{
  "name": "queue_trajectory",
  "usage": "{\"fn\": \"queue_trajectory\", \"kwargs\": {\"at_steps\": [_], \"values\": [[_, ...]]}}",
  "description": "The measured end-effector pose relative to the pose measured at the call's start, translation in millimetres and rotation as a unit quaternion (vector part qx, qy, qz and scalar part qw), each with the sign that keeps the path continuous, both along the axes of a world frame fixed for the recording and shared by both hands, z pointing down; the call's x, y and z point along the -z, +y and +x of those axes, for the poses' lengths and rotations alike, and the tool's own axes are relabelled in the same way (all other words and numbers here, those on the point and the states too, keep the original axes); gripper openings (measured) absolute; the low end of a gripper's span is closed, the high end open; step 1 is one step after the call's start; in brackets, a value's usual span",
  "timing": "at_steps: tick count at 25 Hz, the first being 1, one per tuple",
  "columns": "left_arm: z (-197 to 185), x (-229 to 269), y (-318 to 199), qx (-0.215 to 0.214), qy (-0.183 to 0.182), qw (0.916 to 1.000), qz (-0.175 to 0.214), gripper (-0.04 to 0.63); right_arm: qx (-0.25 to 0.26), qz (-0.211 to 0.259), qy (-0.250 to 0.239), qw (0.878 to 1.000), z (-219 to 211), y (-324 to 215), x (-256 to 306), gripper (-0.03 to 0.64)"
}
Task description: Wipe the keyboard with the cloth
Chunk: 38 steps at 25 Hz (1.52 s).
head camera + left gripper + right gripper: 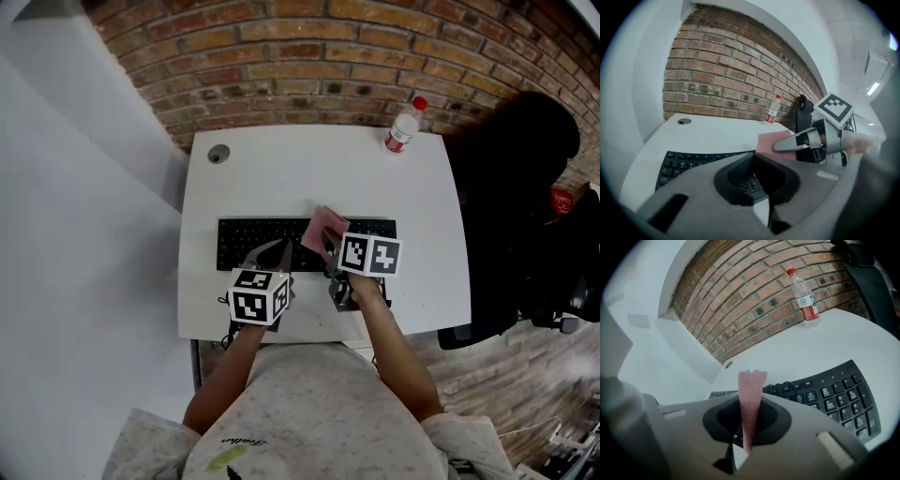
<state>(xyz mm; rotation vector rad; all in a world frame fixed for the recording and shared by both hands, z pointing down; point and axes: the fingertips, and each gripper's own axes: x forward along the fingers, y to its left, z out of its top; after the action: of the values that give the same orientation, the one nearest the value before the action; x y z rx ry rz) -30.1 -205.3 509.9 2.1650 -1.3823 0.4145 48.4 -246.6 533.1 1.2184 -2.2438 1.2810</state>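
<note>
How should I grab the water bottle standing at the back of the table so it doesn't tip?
Grip the bottle around its labelled middle, coming in level from the front. It stands upright and round near the back edge of the table, with the brick wall close behind, so the front is probably the open side.
</note>
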Motion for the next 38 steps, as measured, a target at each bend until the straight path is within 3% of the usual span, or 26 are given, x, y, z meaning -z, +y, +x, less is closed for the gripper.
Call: {"fn": "queue_trajectory", "kwargs": {"at_steps": [27,38], "values": [[77.7,-5.1,-2.8,0.014,-0.003,0.9999,0.003,-0.005,-0.029,-0.002,-0.026,0.999,107.4,-10.7,-11.8,0.026],[92.2,-7.1,-4.0,0.034,-0.008,0.9994,0.004,-0.005,-0.033,-0.008,-0.024,0.999,147.4,-15.0,-24.8,0.026]]}}
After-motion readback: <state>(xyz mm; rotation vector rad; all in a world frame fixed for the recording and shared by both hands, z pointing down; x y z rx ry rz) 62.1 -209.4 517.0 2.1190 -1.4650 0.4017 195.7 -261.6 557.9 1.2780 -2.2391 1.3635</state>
